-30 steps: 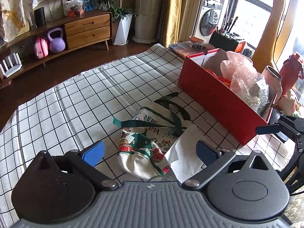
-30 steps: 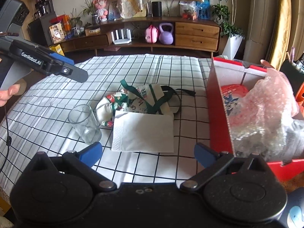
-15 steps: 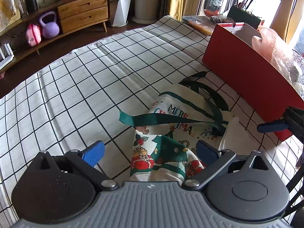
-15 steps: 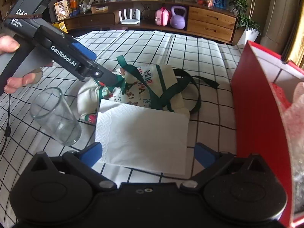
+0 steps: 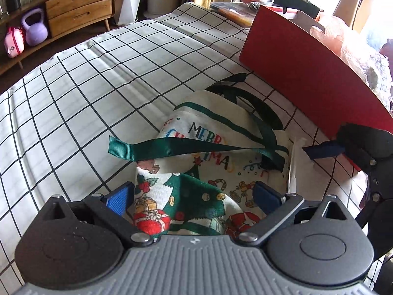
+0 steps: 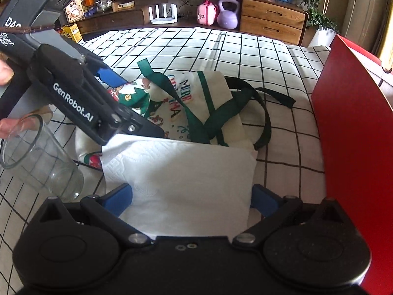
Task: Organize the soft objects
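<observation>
A cream Christmas tote bag (image 5: 203,157) with green straps lies crumpled on the checked tablecloth; it also shows in the right wrist view (image 6: 196,103). My left gripper (image 5: 194,194) is open, its blue fingers either side of the bag's near end. A white paper towel (image 6: 181,182) lies flat over the bag's edge. My right gripper (image 6: 191,198) is open, its fingers either side of the towel's near edge. The right gripper shows in the left wrist view (image 5: 324,151), and the left one in the right wrist view (image 6: 127,103).
A red box (image 5: 307,78) holding bubble wrap stands to the right; its wall shows in the right wrist view (image 6: 353,152). A clear drinking glass (image 6: 39,157) stands left of the towel. A wooden sideboard (image 6: 270,22) lies beyond the table.
Both grippers have moved forward and down: the left one now straddles the bag's end, the right one the towel's near edge. Both stay open.
</observation>
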